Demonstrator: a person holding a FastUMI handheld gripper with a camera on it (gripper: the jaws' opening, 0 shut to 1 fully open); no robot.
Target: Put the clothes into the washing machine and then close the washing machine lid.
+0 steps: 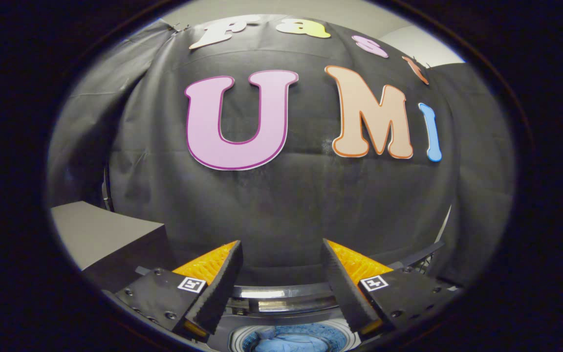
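Gripper view:
- The tool (281, 266) has its two fingers (220, 283) spread wide apart, with nothing between them.
- The fingers point toward the black cloth wall (281, 205), which hangs at the far side and spans left to right.
- Below the fingers, at the near side, lies the washer (281, 304), seen from above; its shiny rim curves between the two fingers.
- The washer's round tub opening (293, 337) sits nearest, between the finger bases, and is uncovered.
- Inside the tub lie the clothes (286, 342), a blue heap down in the drum, partly cut off at the near edge.
- The lid (416, 259) seems to be the dark bar rising at the right behind the right finger, but I cannot tell for sure.
- To the left, beside the left finger, stands a grey box (100, 234) with a flat top and a dark front, close against the cloth wall.
- A pale wall (423, 44) shows above the cloth at the far right.
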